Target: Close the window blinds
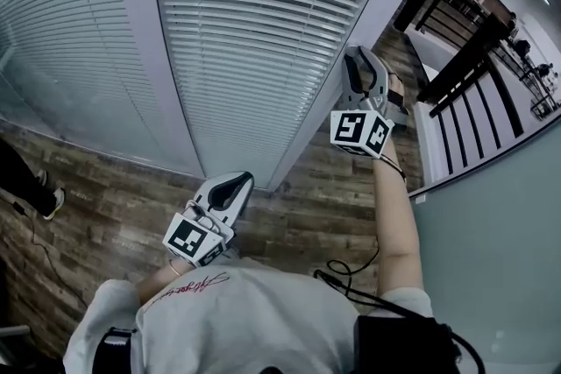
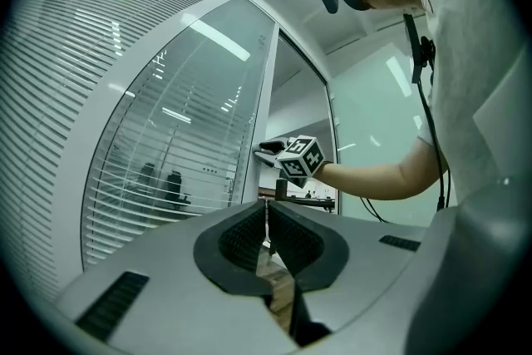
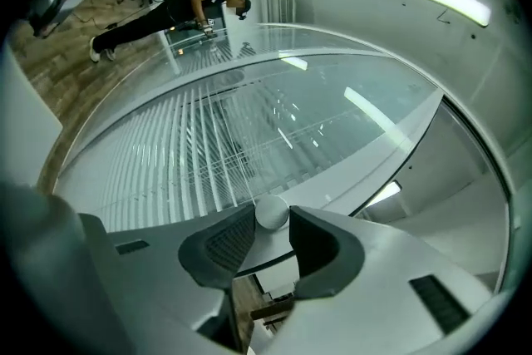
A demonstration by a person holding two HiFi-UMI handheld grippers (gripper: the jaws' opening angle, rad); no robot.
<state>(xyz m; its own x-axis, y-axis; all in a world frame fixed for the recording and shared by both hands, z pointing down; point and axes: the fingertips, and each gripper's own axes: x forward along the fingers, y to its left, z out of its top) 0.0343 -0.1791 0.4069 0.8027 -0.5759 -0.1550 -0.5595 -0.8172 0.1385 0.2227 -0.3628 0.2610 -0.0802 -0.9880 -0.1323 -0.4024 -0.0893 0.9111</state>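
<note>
White slatted blinds [image 1: 263, 31] hang behind glass in a pale window frame [image 1: 166, 83]; their slats are tilted partly open, and a room shows through them in the left gripper view [image 2: 166, 170]. My right gripper [image 1: 357, 59] is raised to the frame's right post. In the right gripper view a small white round knob [image 3: 271, 213] sits between my right gripper's [image 3: 272, 222] jaw tips. The jaws are open, with a gap on the knob's right side. My left gripper [image 1: 233, 183] hangs low in front of the window, its jaws [image 2: 267, 208] shut with nothing visible between them.
A wood-plank floor [image 1: 114, 206] runs below the window. A dark railing [image 1: 465, 57] stands at the right, beside a grey-green wall [image 1: 500, 241]. Someone's shoes [image 1: 48, 201] show at the far left. A black cable [image 1: 351, 271] hangs by my right arm.
</note>
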